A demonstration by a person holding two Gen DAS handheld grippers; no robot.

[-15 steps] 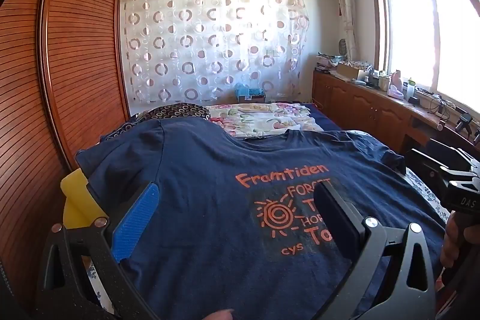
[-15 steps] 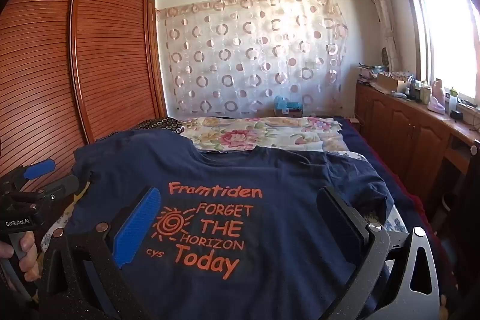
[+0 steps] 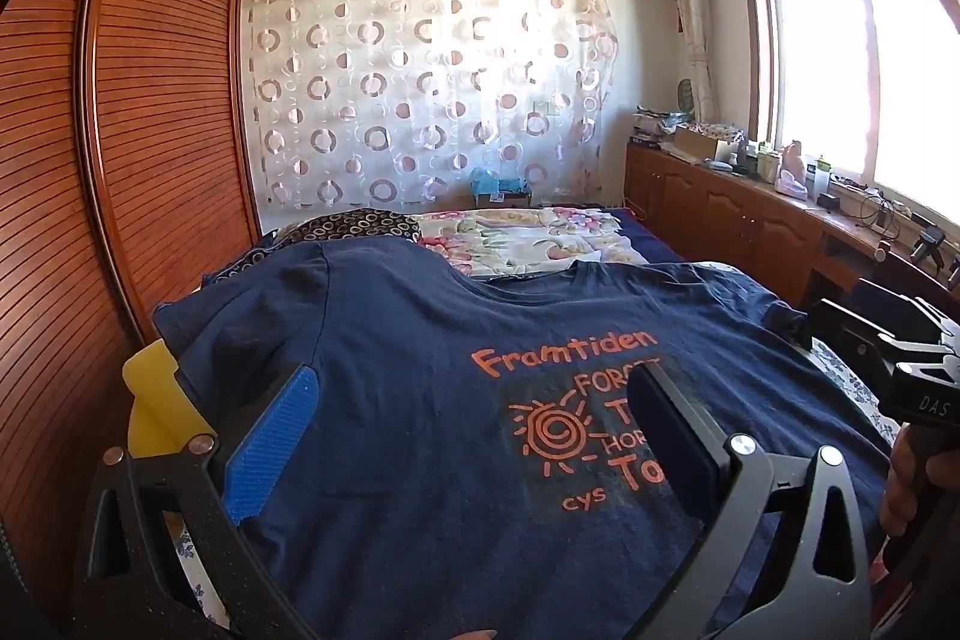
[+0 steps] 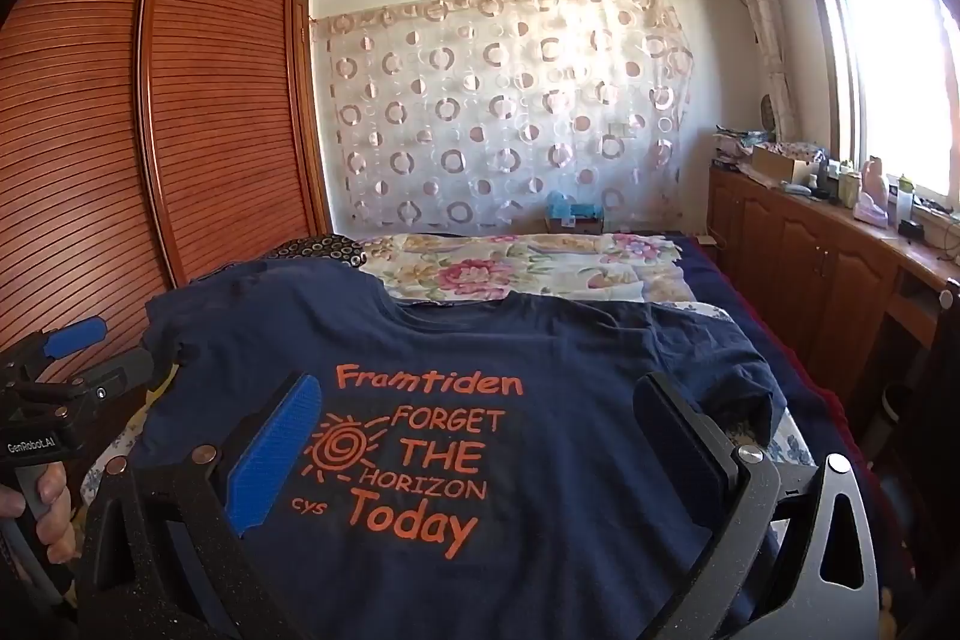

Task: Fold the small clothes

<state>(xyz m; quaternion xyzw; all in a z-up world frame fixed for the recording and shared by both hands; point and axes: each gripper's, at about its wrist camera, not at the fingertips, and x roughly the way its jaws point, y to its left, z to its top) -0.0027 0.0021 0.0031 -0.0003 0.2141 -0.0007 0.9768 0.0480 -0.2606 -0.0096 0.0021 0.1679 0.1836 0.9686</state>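
Note:
A navy T-shirt [image 3: 420, 400] [image 4: 540, 358] with orange print lies spread flat, front up, on the bed, collar toward the far end. My left gripper [image 3: 474, 400] hovers open over its lower left part, with nothing between the fingers. Over the lower middle of the shirt my right gripper [image 4: 474, 412] stands open too, the print showing between its fingers. Each gripper shows at the edge of the other's view, held by a hand [image 4: 51, 520]. The right sleeve [image 4: 738, 388] is a little bunched.
A floral quilt [image 4: 528, 268] and a dark dotted pillow [image 3: 354, 226] lie beyond the shirt. A slatted wooden wardrobe [image 3: 150, 130] runs along the left of the bed. Low cabinets [image 4: 804, 256] with clutter stand under the window on the right. A yellow thing [image 3: 156, 400] lies at the bed's left edge.

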